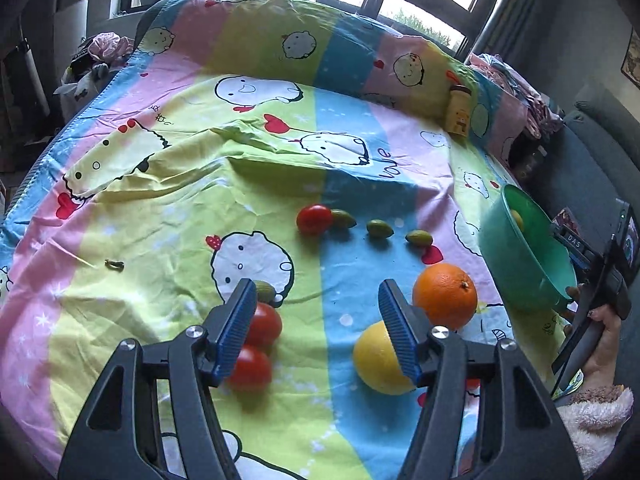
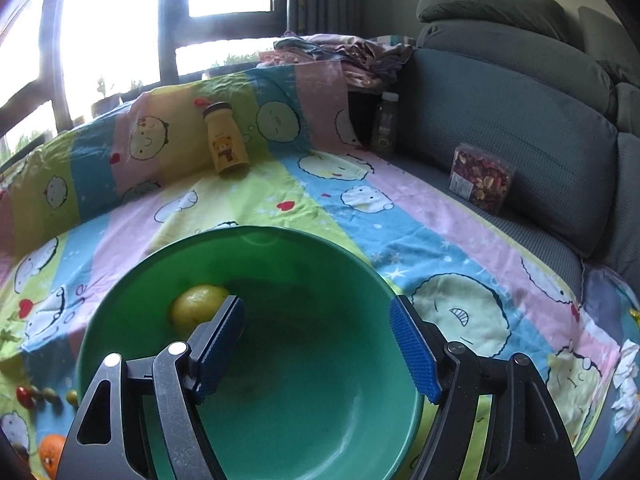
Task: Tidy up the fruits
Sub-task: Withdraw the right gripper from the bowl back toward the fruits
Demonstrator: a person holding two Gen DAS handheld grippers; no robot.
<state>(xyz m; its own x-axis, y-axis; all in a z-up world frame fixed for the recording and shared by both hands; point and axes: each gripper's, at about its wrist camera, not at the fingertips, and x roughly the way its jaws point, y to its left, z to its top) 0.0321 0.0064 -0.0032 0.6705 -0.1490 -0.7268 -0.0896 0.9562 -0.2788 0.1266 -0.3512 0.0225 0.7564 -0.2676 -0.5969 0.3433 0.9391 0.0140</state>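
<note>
My left gripper [image 1: 318, 308] is open and empty above the cartoon bedsheet [image 1: 160, 208]. Two red tomatoes [image 1: 262, 326] lie by its left finger, a yellow lemon [image 1: 378, 360] by its right finger, an orange [image 1: 445, 295] just beyond. Farther off lie a third tomato [image 1: 314, 219] and small green fruits [image 1: 380, 228]. At the right stands a green bowl [image 1: 528, 260] with a lemon inside. My right gripper [image 2: 316, 344] is open over the bowl [image 2: 304, 360], its fingers inside the rim; the lemon [image 2: 198, 306] lies behind its left finger.
A yellow bear-print bottle [image 2: 224, 140] stands at the back of the sheet. A grey sofa [image 2: 520, 100] borders the right, with a dark bottle [image 2: 385, 122] and a snack box [image 2: 480, 178] against it. Crumpled tissue [image 2: 626, 384] lies at the right edge.
</note>
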